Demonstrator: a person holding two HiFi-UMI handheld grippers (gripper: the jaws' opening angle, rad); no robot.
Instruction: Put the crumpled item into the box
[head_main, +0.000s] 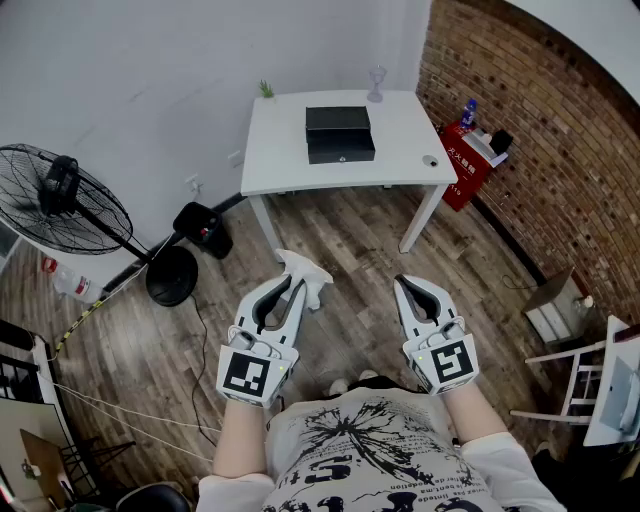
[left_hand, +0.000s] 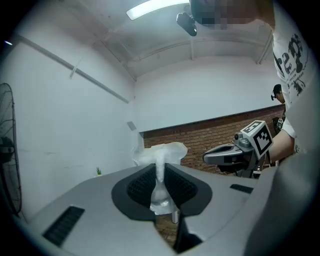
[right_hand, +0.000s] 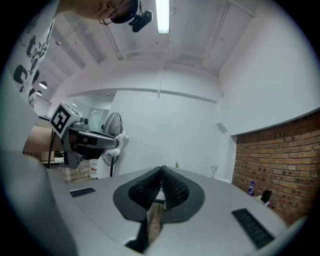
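A crumpled white item (head_main: 303, 272) sticks out of my left gripper (head_main: 291, 285), which is shut on it; in the left gripper view the white wad (left_hand: 161, 160) is pinched between the black pads. My right gripper (head_main: 409, 287) is held beside it, shut with nothing between its tips (right_hand: 162, 172). Both are held above the wooden floor, well short of the white table (head_main: 280, 160). A black box (head_main: 339, 133) sits on that table, its lid down.
A standing fan (head_main: 75, 205) is at the left. A black bag (head_main: 203, 229) lies by the table leg. A glass (head_main: 376, 83) and a small plant (head_main: 266, 90) stand at the table's back edge. A red cabinet (head_main: 472, 160) is against the brick wall.
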